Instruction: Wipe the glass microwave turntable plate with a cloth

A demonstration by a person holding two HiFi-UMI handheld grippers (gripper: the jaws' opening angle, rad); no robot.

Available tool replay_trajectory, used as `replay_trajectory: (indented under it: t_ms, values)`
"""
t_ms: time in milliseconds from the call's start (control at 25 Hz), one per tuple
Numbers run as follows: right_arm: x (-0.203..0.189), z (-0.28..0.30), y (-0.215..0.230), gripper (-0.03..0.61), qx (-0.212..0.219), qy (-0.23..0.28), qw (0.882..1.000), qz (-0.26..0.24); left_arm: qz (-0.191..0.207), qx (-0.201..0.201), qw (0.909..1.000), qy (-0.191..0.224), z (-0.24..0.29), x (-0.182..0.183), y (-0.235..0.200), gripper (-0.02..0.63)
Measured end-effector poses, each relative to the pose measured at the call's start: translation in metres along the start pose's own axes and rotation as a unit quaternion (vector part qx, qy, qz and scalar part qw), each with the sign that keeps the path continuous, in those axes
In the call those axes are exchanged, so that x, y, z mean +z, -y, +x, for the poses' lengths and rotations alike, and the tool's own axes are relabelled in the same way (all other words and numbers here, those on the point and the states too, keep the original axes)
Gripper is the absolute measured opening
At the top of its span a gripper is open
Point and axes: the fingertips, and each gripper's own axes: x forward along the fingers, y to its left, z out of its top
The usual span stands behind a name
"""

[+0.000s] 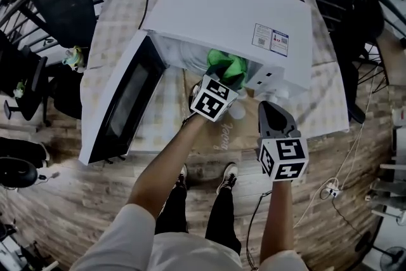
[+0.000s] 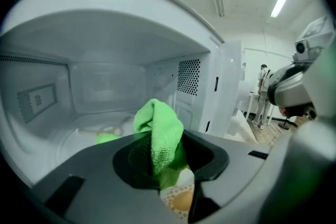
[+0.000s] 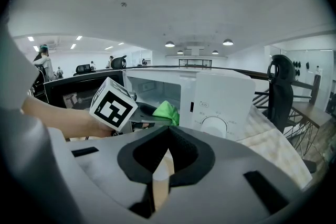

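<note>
A white microwave stands on the table with its door swung open to the left. My left gripper is at the mouth of the cavity, shut on a bright green cloth. In the left gripper view the cloth bunches up out of the left gripper, and the pale glass turntable plate lies on the cavity floor just beyond it. My right gripper hangs back in front of the control panel, shut with nothing in it. The right gripper view shows the right gripper, the cloth and the panel knob.
A checked tablecloth covers the table under the microwave. Black office chairs stand at the left and back. A cable and plug lie on the wooden floor at the right. People stand far off past the microwave.
</note>
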Motion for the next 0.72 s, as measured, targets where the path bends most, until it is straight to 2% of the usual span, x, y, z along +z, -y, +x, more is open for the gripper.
replay_trajectory:
  t_ms: [80,200,280,400,480,560,720]
  values:
    - [0.000,-0.002,0.000,0.014,0.000,0.001,1.000,-0.001,0.000,0.024,0.9993,0.028,-0.010,0.011,-0.012,0.138]
    - [-0.001,-0.004,0.001,0.014,0.000,0.000,1.000,-0.002,0.015,0.094,0.9940,0.054,-0.026,0.021,-0.052,0.140]
    - [-0.003,-0.004,-0.001,0.014,0.003,-0.001,1.000,-0.005,0.026,0.151,0.9872,0.044,-0.032,0.021,-0.088,0.140]
    - [-0.010,-0.005,-0.002,0.014,0.008,-0.006,1.000,-0.008,0.040,0.216,0.9756,-0.001,-0.028,0.012,-0.136,0.140]
    - [-0.015,-0.007,-0.001,0.014,0.007,-0.010,1.000,-0.007,0.050,0.228,0.9719,-0.034,-0.020,0.003,-0.154,0.140]
    - [-0.020,-0.008,0.001,0.014,0.003,-0.012,1.000,-0.003,0.050,0.215,0.9734,-0.062,-0.011,-0.006,-0.160,0.141]
    - [-0.019,-0.013,0.004,0.014,0.003,-0.004,1.000,0.007,0.053,0.177,0.9800,-0.074,-0.002,-0.010,-0.150,0.141]
